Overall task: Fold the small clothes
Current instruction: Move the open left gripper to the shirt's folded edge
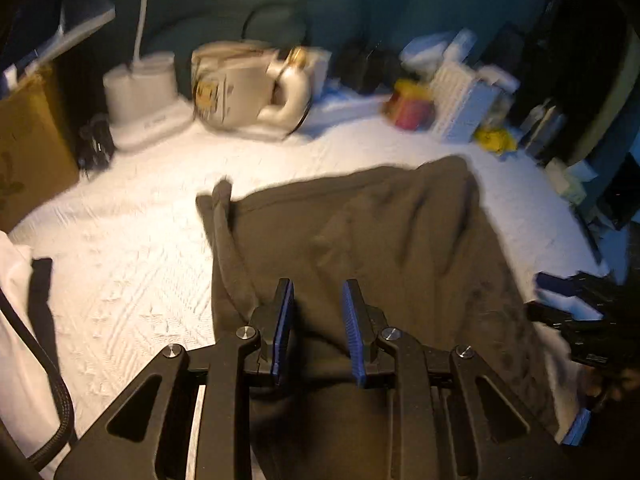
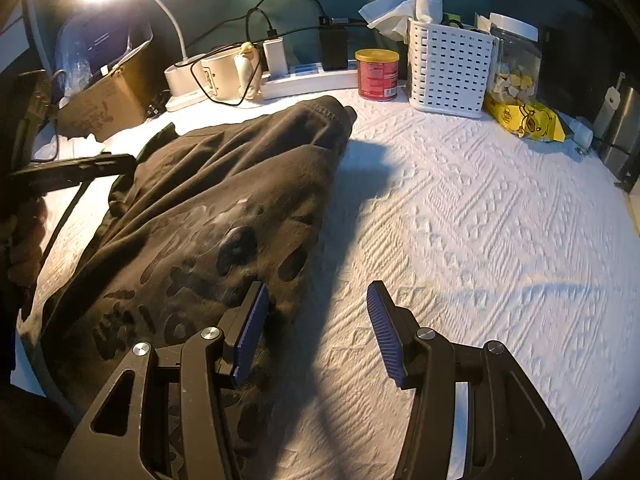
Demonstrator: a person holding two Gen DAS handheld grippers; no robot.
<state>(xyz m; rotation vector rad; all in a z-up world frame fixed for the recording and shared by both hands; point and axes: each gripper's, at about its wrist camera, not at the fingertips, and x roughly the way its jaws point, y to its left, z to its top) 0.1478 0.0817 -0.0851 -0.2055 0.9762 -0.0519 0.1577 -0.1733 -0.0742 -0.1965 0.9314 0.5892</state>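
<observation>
- The dark brown garment lies rumpled on the white textured counter, on the left half of my right-hand view; its printed face is up.
- Its long axis runs from the near left to the far centre, ending in a bunched tip just short of the red can and the white basket.
- My right gripper has its jaws wide and empty. The left jaw hangs over the garment's right edge; the right jaw is over bare counter. The cloth therefore lies to the left of this gripper.
- My left gripper has its jaws narrow but parted, directly above the near part of the cloth. That view is blurred, and I see no fold between the pads; I judge it holds nothing.
- The left gripper is the nearer to the fabric's body; the right commands only the edge.
- Judgement: folding is not yet begun; the next grasp needs the right gripper shifted left onto the hem.
</observation>
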